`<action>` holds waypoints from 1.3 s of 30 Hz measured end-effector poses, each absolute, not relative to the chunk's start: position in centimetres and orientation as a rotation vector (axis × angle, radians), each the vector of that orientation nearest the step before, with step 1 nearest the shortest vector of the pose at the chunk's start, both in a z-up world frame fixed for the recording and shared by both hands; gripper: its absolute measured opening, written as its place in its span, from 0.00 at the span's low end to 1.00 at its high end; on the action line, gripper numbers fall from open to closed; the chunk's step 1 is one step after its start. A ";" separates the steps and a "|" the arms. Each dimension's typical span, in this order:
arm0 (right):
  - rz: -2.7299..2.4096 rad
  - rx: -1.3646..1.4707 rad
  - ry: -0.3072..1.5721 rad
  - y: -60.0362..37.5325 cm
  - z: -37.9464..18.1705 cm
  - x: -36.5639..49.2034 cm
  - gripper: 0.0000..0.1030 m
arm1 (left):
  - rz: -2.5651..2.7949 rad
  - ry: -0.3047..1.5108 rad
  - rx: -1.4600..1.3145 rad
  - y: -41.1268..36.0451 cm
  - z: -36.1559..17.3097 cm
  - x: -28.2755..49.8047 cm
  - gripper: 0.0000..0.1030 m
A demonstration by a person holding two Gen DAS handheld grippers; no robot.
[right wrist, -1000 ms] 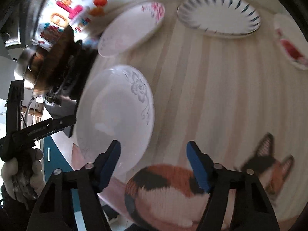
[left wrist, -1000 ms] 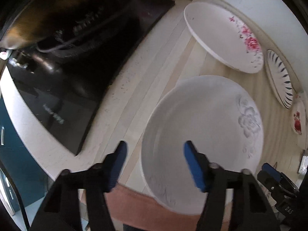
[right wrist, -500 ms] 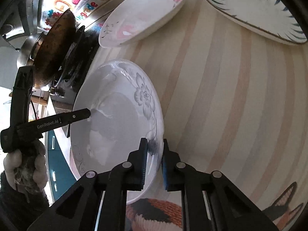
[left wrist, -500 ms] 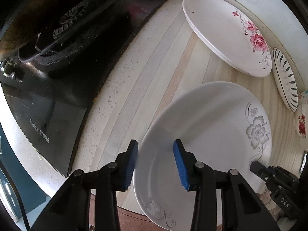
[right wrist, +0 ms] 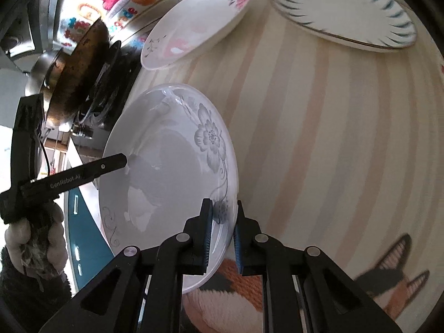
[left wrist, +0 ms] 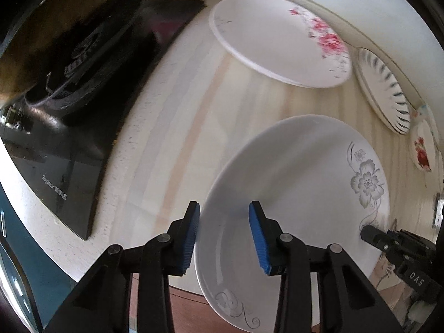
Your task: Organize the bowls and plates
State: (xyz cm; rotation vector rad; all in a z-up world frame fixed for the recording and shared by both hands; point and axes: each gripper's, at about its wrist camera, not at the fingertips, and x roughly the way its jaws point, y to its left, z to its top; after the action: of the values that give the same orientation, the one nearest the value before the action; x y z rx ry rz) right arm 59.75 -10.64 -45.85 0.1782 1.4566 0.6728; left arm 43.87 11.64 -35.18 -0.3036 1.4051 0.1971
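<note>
A white plate with a grey flower (left wrist: 305,183) is lifted and tilted above the striped counter. My right gripper (right wrist: 223,230) is shut on its near rim (right wrist: 222,213). My left gripper (left wrist: 223,233) straddles the opposite rim with its blue pads apart and a gap left; its finger (right wrist: 105,166) touches the plate's left edge in the right wrist view. A pink-flower plate (left wrist: 277,41) lies at the back, also seen in the right wrist view (right wrist: 197,25). A blue-striped plate (left wrist: 385,88) (right wrist: 347,14) and a small red-flower dish (left wrist: 421,149) lie further right.
A black glass stove (left wrist: 69,127) with a dark wok (right wrist: 75,75) stands at the left. A cat-patterned mat (right wrist: 383,285) covers the counter's front. The counter's front edge drops to teal cabinets (right wrist: 80,233).
My right gripper closed on the plate's rim and raised it, tilting the plate. My left gripper narrowed around the opposite rim.
</note>
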 end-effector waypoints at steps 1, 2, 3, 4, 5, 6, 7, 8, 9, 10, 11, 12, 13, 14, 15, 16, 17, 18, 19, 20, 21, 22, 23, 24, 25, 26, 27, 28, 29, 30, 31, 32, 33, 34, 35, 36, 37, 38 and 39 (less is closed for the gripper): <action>0.663 0.188 1.454 -11.3 -45.6 59.7 0.15 | 0.190 1.405 -0.301 11.0 -35.0 43.9 0.33; 0.657 0.194 1.452 -11.9 -45.4 59.7 0.15 | 0.179 1.403 -0.301 10.7 -35.0 43.7 0.33; 0.652 0.197 1.451 -12.5 -45.3 59.6 0.15 | 0.167 1.401 -0.301 10.0 -34.8 43.6 0.33; 0.645 0.201 1.450 -13.1 -45.1 59.6 0.15 | 0.158 1.401 -0.298 9.6 -34.9 43.5 0.33; 0.636 0.206 1.448 -13.8 -44.9 59.5 0.15 | 0.150 1.400 -0.294 9.0 -34.8 43.5 0.33; 0.631 0.206 1.446 -14.4 -44.8 59.4 0.15 | 0.139 1.400 -0.291 8.3 -34.8 43.4 0.33; 0.624 0.204 1.443 -15.2 -44.7 59.3 0.15 | 0.130 1.401 -0.289 7.6 -34.7 43.5 0.33; 0.617 0.208 1.441 -15.9 -44.6 59.2 0.15 | 0.120 1.404 -0.287 6.9 -34.6 43.6 0.33; 0.610 0.211 1.440 -16.6 -44.7 59.0 0.15 | 0.109 1.408 -0.283 6.7 -34.8 43.5 0.33; 0.597 0.218 1.443 -17.5 -44.8 59.0 0.15 | 0.093 1.413 -0.277 5.7 -34.5 43.9 0.33; 0.588 0.227 1.444 -18.2 -44.8 58.9 0.15 | 0.081 1.415 -0.271 5.2 -34.8 43.4 0.33; 0.578 0.236 1.445 -18.7 -44.9 58.9 0.15 | 0.071 1.420 -0.264 4.7 -34.9 43.6 0.33; 0.565 0.243 1.446 -19.5 -45.1 58.8 0.15 | 0.060 1.425 -0.251 4.1 -35.0 43.7 0.33; 0.553 0.253 1.447 -20.2 -45.1 58.9 0.15 | 0.048 1.430 -0.235 3.4 -35.0 44.1 0.33; 0.542 0.263 1.448 -20.7 -45.3 58.9 0.15 | 0.042 1.432 -0.228 3.2 -35.2 44.2 0.33; 0.531 0.269 1.448 -21.2 -45.4 58.8 0.15 | 0.032 1.438 -0.216 2.7 -35.4 44.4 0.33; 0.518 0.277 1.450 -21.8 -45.7 58.9 0.15 | 0.024 1.443 -0.208 2.3 -35.6 44.5 0.33; 0.506 0.285 1.452 -22.3 -45.9 58.9 0.15 | 0.020 1.447 -0.203 2.0 -35.8 44.7 0.33; 0.497 0.288 1.453 -22.7 -46.1 58.9 0.15 | 0.015 1.453 -0.195 1.7 -36.1 44.8 0.33; 0.491 0.292 1.454 -22.9 -46.3 58.9 0.15 | 0.012 1.457 -0.190 1.5 -36.3 44.9 0.33; 0.482 0.296 1.455 -23.3 -46.6 58.8 0.15 | 0.009 1.463 -0.186 1.2 -36.5 45.0 0.33; 0.475 0.299 1.455 -23.7 -46.9 58.7 0.15 | 0.008 1.467 -0.184 1.1 -36.7 45.1 0.33; 0.468 0.303 1.456 -24.0 -47.1 58.7 0.15 | 0.008 1.471 -0.181 0.9 -36.9 45.1 0.33; 0.463 0.306 1.457 -24.1 -47.3 58.7 0.15 | 0.010 1.473 -0.175 0.9 -37.0 45.1 0.33; 0.461 0.306 1.457 -24.3 -47.4 58.7 0.15 | 0.015 1.473 -0.168 0.5 -37.3 46.3 0.33; 0.460 0.309 1.457 -24.4 -47.5 58.7 0.15 | 0.016 1.470 -0.159 0.2 -37.5 46.7 0.33; 0.457 0.313 1.457 -24.4 -47.6 58.6 0.15 | 0.016 1.470 -0.155 0.2 -37.4 46.3 0.33; 0.455 0.314 1.457 -24.5 -47.6 58.6 0.15 | 0.017 1.469 -0.153 0.0 -37.4 46.4 0.33; 0.455 0.315 1.456 -24.7 -47.7 58.4 0.15 | 0.018 1.466 -0.145 -0.2 -37.4 46.4 0.33; 0.454 0.315 1.456 -24.8 -47.8 58.2 0.16 | 0.020 1.466 -0.137 -0.5 -37.5 46.6 0.33; 0.452 0.321 1.455 -24.8 -47.9 58.1 0.16 | 0.023 1.464 -0.127 -0.7 -37.5 46.6 0.33; 0.451 0.321 1.455 -24.8 -47.9 58.1 0.16 | 0.027 1.462 -0.116 -0.8 -37.5 46.6 0.33; 0.452 0.319 1.455 -24.8 -47.9 58.1 0.16 | 0.029 1.460 -0.112 -1.9 -37.6 46.3 0.33; 0.449 0.319 1.455 -24.6 -47.9 58.0 0.16 | 0.030 1.459 -0.109 -2.1 -37.6 46.2 0.33; 0.448 0.320 1.456 -24.5 -47.8 58.0 0.16 | 0.030 1.459 -0.109 -2.2 -37.5 46.2 0.33; 0.449 0.318 1.457 -24.5 -47.8 58.0 0.16 | 0.029 1.459 -0.109 -2.3 -37.5 46.4 0.33; 0.452 0.313 1.459 -24.5 -47.8 58.0 0.16 | 0.028 1.460 -0.113 -2.5 -37.6 46.4 0.33; 0.454 0.313 1.463 -24.5 -47.9 58.1 0.16 | 0.026 1.465 -0.121 -2.5 -37.6 46.5 0.33; 0.454 0.316 1.470 -24.5 -47.9 58.2 0.16 | 0.027 1.471 -0.125 -2.5 -37.6 46.4 0.29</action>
State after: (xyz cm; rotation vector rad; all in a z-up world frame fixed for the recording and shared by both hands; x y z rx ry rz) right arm 58.25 -24.48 -47.87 0.3158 1.4700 0.4538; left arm 46.38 -2.48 -37.60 -0.1251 1.4711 0.0269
